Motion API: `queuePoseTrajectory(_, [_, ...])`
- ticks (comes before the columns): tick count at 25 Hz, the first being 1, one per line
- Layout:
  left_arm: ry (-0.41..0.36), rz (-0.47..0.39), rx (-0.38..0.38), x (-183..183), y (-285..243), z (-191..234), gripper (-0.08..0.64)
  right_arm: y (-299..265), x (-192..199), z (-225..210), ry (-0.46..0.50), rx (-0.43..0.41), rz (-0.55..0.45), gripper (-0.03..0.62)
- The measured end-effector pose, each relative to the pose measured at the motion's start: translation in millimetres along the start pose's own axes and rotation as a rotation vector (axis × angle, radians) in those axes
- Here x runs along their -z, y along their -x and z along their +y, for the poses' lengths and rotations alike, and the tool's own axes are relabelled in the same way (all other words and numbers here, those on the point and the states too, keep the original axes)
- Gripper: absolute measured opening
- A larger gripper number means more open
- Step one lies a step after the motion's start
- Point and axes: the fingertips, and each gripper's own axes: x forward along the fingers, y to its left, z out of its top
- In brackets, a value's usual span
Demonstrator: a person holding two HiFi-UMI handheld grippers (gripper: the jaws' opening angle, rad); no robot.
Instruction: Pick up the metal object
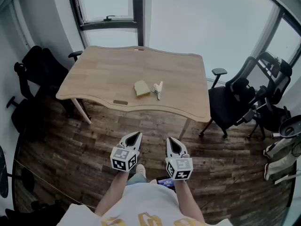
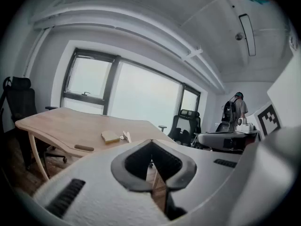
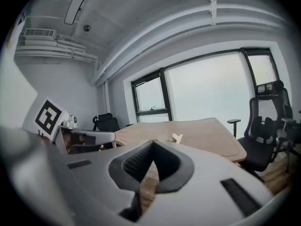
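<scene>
Metal piece: the pale metal piece (image 1: pixel 158 89) is lying on the wooden table (image 1: pixel 103 67), a little right of centre in the upper half of the head view. It is just beside a yellowish block (image 1: pixel 142 88); I cannot tell whether the two are touching.
Left gripper: the left gripper (image 1: pixel 136 135) is hovering low in the frame above the plank floor (image 1: pixel 70 145), well apart from the table. Its jaws are lying together, tip to tip, with nothing between them.
Right gripper: the right gripper (image 1: pixel 170 140) is hanging just beside the left one, its jaws likewise meeting at the tips and gripping nothing.
Gripper views: both are looking across at the table, with the metal piece showing small beside the jaw tips (to their left in the left gripper view, to their right in the right one).
Step in hand: by my reading the approach is only beginning, and nothing is being touched.
Doing it well: whichever gripper is going in should be opening its jaws before arriving. It should be crossing the near table edge and lining the jaws across the piece's slimmer width.
Watching for: the block is sitting on the piece's left in the head view, so an approach from the right is looking safer. The right gripper seems the better placed.
Surroundings: office chairs (image 1: pixel 233 100) are standing at the right of the table, off the likely path.
</scene>
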Motion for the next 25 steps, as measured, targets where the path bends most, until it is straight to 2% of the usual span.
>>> queuePoseTrajectory(13, [0.041,0.006,-0.015,3.3,11.1,5.8,0.020,4.4,-3.8,12.5,-0.008,-0.029,-0.017,0.011])
queuePoseTrajectory(20, [0.056,0.024,-0.017,2.1,8.8,10.7,0.020,0.0,-3.7,5.1,-0.016,-0.009,-0.018,0.011])
queuePoseTrajectory(25, [0.068,0.036,-0.021,3.7,-13.3,23.8,0.020,-20.1,0.9,-9.1,-0.022,0.001,-0.001,0.011])
